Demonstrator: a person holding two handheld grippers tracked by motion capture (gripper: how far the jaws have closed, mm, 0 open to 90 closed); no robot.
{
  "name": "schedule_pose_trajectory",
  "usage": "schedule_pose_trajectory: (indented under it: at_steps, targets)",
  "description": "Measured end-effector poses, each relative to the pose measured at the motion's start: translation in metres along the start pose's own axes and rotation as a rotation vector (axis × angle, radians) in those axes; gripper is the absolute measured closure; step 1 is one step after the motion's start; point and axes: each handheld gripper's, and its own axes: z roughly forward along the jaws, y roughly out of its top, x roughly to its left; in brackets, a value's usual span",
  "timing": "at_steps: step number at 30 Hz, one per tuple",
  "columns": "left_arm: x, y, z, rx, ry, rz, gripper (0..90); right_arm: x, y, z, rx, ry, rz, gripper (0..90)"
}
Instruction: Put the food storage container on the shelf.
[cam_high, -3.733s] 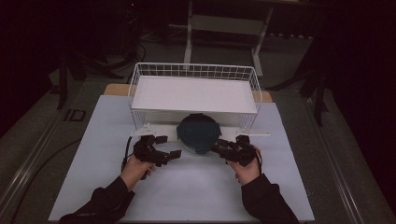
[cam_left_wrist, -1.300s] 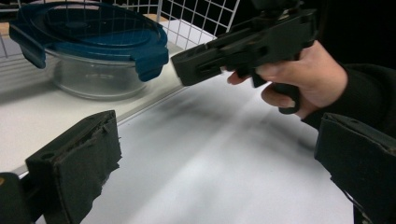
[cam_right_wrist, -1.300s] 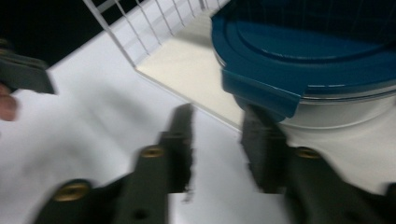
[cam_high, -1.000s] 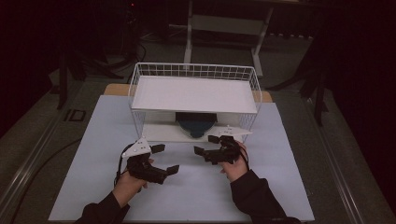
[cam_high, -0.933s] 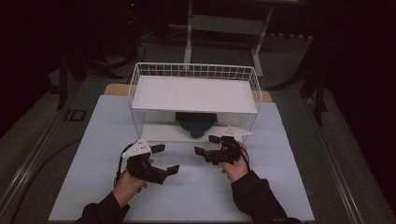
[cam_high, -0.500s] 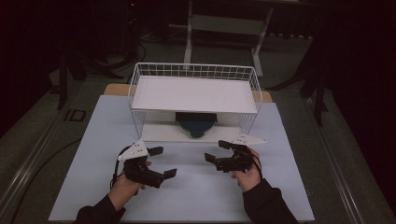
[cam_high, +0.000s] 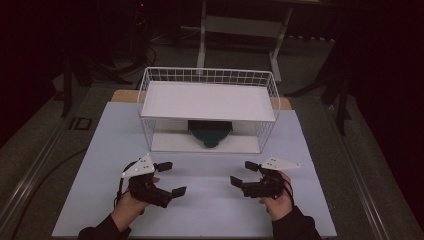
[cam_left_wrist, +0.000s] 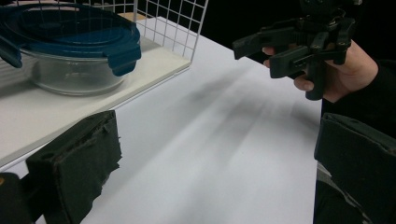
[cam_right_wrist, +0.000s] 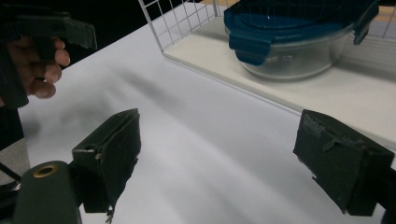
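Observation:
A round glass container with a dark blue clip lid sits on the lower board of a white wire rack, under its upper shelf. It also appears close up in the left gripper view and the right gripper view. My left gripper stands open over the mat, front left of the rack, with nothing between its pads. Front right, my right gripper is open and empty too, its pads wide apart. Both point inward at each other, well short of the container.
The rack's flat white upper shelf is bare. A pale mat covers the table between my hands and the rack. Dark floor, cables and a metal stand lie beyond the table's far edge.
Earlier both grippers held the container in front of the rack; it now rests on the lower board. Both hands have since drawn back toward me, open, the right one shifting rightward.

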Motion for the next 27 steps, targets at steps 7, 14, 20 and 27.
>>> schedule_pose_trajectory:
  at_steps: [7, 14, 20, 27]
  targets:
    - [-0.003, -0.004, -0.009, 0.0, 0.003, 0.015, 0.5, -0.002, -0.009, -0.014, -0.009, -0.014, 0.007, 14.5]
    - [-0.004, -0.007, -0.016, -0.002, 0.0, 0.02, 0.5, -0.002, -0.018, -0.024, -0.017, -0.031, -0.005, 14.7]
    - [-0.004, -0.012, -0.017, 0.001, -0.008, 0.024, 0.5, -0.003, -0.027, -0.035, -0.018, -0.039, -0.01, 14.9]
    - [-0.002, -0.018, -0.016, 0.006, -0.008, 0.03, 0.5, -0.005, -0.037, -0.044, -0.012, -0.062, -0.022, 14.7]
